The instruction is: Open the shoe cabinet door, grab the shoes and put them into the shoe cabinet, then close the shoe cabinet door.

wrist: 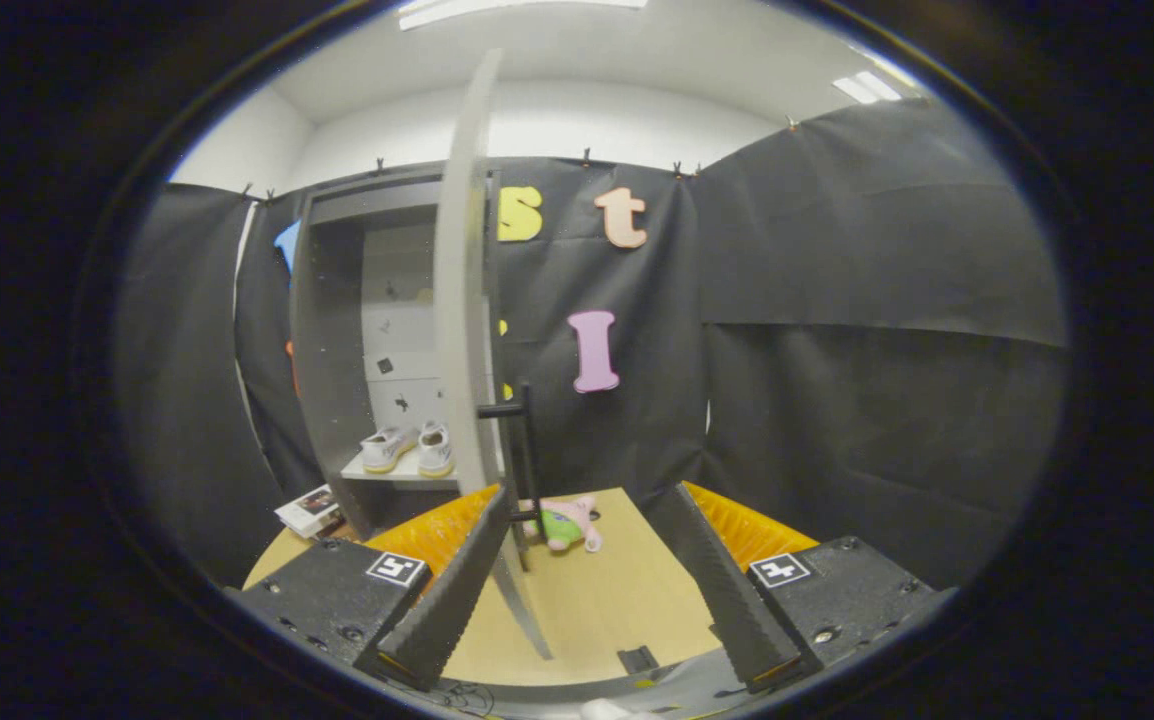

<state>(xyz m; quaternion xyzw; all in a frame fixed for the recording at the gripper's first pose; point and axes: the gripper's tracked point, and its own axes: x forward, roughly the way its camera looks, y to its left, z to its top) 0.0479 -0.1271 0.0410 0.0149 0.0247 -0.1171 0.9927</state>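
The shoe cabinet (337, 350) stood tall at about eleven o'clock from the claw, its grey body backed against the black cloth wall. Its door (465, 300) was swung open and seen nearly edge-on, rising at twelve o'clock just beyond the left finger and reaching from the desk almost to the ceiling. A dark bar handle (525, 450) stuck out from the door's right face, low down. Inside the cabinet, on a pale shelf (399, 478), the pair of white shoes (407, 449) sat side by side, heels toward the camera, left of the door's edge.

The light wooden desk (597, 600) ran forward between the fingers. On it, at twelve o'clock just past the door's foot and right of the handle, lay a small green and pink plush toy (569, 524). At ten o'clock, beside the cabinet's base, a small printed box (309, 510) rested on the desk's edge.

The claw (592, 520) stood wide, both fingers spread and gripping nothing; the door's lower edge came down between them, close beside the left finger (457, 590), though contact could not be made out.
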